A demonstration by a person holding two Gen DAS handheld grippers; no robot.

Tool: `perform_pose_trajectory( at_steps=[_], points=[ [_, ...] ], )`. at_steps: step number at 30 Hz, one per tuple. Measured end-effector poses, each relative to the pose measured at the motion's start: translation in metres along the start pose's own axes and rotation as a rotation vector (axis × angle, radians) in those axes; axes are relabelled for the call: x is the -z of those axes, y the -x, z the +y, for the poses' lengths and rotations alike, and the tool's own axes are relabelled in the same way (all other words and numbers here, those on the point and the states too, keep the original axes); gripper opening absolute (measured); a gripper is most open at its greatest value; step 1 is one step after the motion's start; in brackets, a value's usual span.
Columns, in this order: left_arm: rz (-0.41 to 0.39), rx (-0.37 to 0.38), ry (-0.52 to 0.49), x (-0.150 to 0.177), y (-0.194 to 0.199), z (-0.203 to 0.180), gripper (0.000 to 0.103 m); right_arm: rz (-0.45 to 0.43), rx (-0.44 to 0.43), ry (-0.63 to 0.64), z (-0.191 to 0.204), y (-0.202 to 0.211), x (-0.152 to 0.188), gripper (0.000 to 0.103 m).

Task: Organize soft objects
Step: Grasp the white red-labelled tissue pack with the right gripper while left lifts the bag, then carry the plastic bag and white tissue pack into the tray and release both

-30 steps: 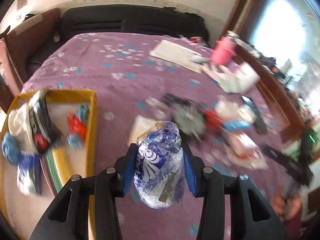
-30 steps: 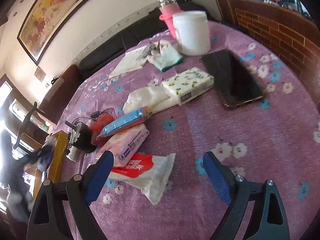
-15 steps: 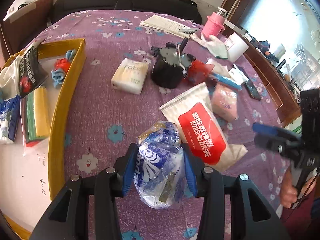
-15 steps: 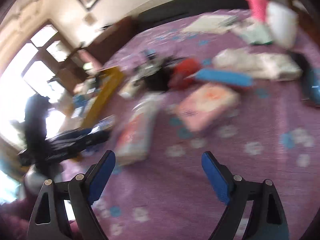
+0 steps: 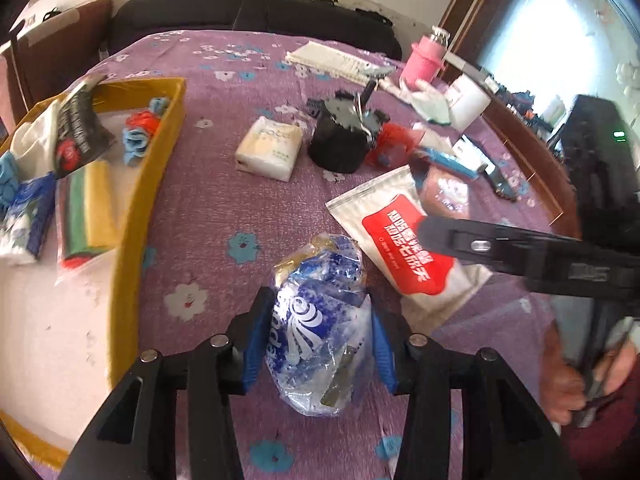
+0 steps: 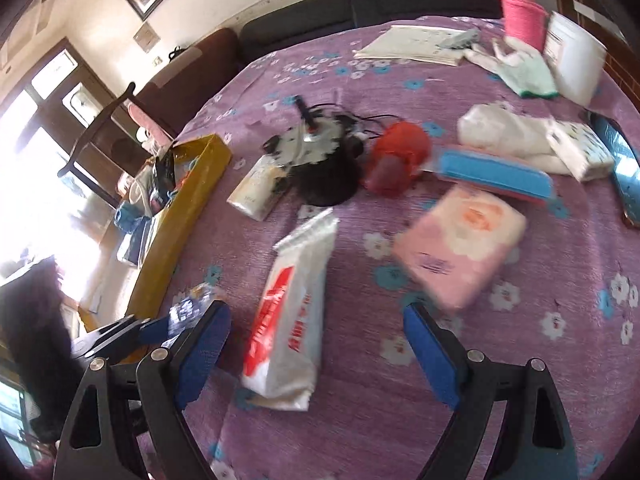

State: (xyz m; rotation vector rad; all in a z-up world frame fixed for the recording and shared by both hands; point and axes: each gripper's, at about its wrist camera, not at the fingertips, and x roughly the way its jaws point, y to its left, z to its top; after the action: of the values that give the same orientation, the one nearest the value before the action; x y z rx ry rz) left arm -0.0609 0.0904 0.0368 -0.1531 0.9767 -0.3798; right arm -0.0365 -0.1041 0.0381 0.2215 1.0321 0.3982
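Left gripper is pinching a crinkled blue pack between its pads, held above the purple cloth; the yellow tray is lying just to its left, nearer this hand. Right gripper is standing wide, nothing gripped, and the white-and-red pouch is lying directly ahead between its jaws, long axis running along the fingers, away from the camera. The right hand is nearer the pouch.

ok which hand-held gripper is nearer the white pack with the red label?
Right. The right hand-held gripper hangs open directly over the white pack with the red label. The left hand-held gripper is beside it, shut on a blue-and-white packet.
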Motion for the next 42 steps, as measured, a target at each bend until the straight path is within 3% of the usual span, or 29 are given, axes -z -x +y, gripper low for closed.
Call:
perform_pose_trajectory(
  at_steps=[5,7,9,15,23,29,36,42],
  points=[
    [-0.032,0.024,0.039,0.004,0.027,0.014,0.044,0.03,0.075,0.026,0.014,-0.017,-0.003,0.091],
    [-0.045,0.023,0.054,0.005,0.035,0.02,0.044,0.042,0.107,0.028,0.017,-0.023,-0.002,0.082],
    [-0.065,0.017,0.077,0.007,0.046,0.031,0.044,0.07,0.088,0.015,0.017,-0.029,0.0,0.04],
    [-0.122,-0.022,0.184,0.009,0.082,0.084,0.045,0.021,0.063,0.0,0.02,-0.005,0.002,0.039],
    [-0.16,-0.182,0.297,0.009,0.11,0.158,0.045,-0.022,-0.025,0.061,0.069,0.016,-0.011,0.039],
    [-0.119,-0.276,0.321,-0.003,0.102,0.203,0.045,0.027,-0.12,0.106,0.12,-0.004,-0.016,0.04],
    [-0.051,-0.335,0.32,-0.02,0.079,0.232,0.045,0.081,-0.141,0.237,0.193,-0.036,-0.019,0.04],
    [-0.051,-0.293,0.319,-0.027,0.072,0.237,0.056,0.144,-0.133,0.317,0.241,-0.073,-0.015,0.04]
  ],
)
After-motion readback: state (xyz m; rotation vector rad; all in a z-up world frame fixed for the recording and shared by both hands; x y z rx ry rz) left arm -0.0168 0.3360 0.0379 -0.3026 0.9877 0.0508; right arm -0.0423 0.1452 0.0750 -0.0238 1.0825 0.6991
